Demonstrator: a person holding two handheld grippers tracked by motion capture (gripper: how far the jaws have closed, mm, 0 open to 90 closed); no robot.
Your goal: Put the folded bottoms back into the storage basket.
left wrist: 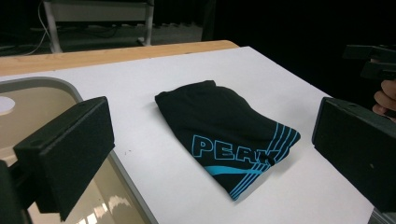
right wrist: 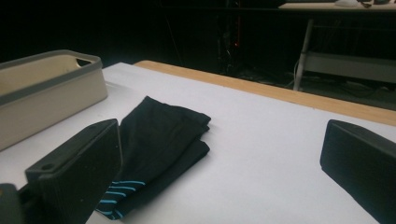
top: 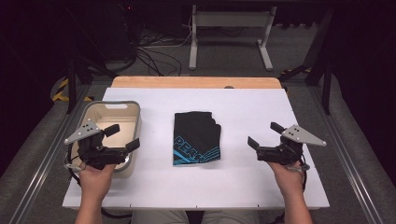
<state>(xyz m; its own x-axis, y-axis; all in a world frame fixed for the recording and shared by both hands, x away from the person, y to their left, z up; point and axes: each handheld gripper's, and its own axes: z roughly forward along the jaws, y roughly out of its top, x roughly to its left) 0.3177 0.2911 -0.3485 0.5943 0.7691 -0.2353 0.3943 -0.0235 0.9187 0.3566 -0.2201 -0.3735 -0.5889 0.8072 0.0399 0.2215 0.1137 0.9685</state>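
High view: folded black garment (top: 196,138) lies flat mid-table on the white board (top: 243,177), between the two grippers and touching neither. Its long axis runs away from the person, slightly tilted; the end with the teal print and stripes is nearest them, the plain folded end farthest.

Left gripper (top: 122,137) hangs over the near right corner of the beige bin (top: 112,108), jaws spread wide, nothing between them. The garment sits to its right, across a strip of bare board.

Right gripper (top: 264,134) hovers over open board on the other side, jaws likewise wide apart and empty. The garment lies to its left.

Distance looks close to even. I'd call the left one marginally nearer to the cloth's edge, but not by much.

Left gripper view: garment (left wrist: 229,135) is framed squarely between the black jaws, printed end towards the camera, bin rim (left wrist: 88,100) just beside the left-hand jaw.

Right gripper view: garment (right wrist: 154,149) sits low and left, partly behind the left-hand jaw, bin (right wrist: 46,93) beyond it.

My read: if the cloth goes in the bin, travel is sideways towards the left hand, across the long axis. Both jaws point inward at the long edges, so a pinch from each side looks feasible.
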